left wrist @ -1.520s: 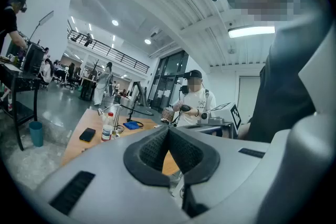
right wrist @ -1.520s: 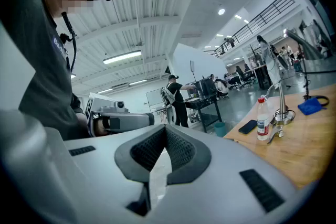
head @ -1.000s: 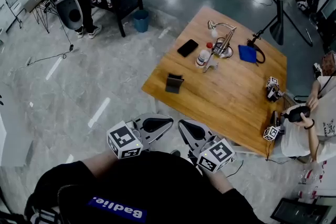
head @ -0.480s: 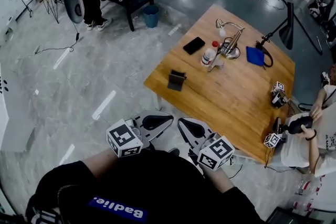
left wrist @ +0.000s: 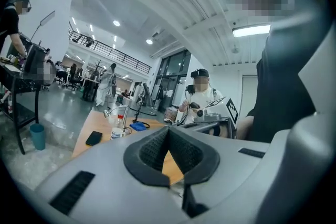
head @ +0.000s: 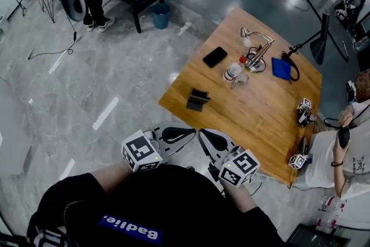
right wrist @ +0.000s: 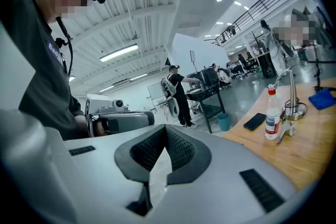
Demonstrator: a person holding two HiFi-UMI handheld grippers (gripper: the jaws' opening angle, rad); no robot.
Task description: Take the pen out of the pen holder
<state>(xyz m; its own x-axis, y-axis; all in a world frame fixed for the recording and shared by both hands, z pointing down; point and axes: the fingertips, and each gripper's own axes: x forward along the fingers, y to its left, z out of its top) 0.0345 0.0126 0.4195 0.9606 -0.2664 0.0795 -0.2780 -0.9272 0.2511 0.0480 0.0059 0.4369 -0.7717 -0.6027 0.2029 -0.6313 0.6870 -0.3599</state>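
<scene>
Nothing is yet done: left gripper [head: 184, 133] and right gripper [head: 206, 137] are held closed on nothing, well short of the wooden table [head: 254, 113], on whose far half the likely pen holder [head: 240, 79] stands untouched

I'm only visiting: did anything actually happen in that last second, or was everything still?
Hardly anything. The left gripper and right gripper stayed close to the wearer's chest, short of the table, jaws shut and empty; nothing was taken hold of or let go. The view shifted slightly. The seated person beside the table moved an arm. The phone, bottle and lamp stayed put.
</scene>
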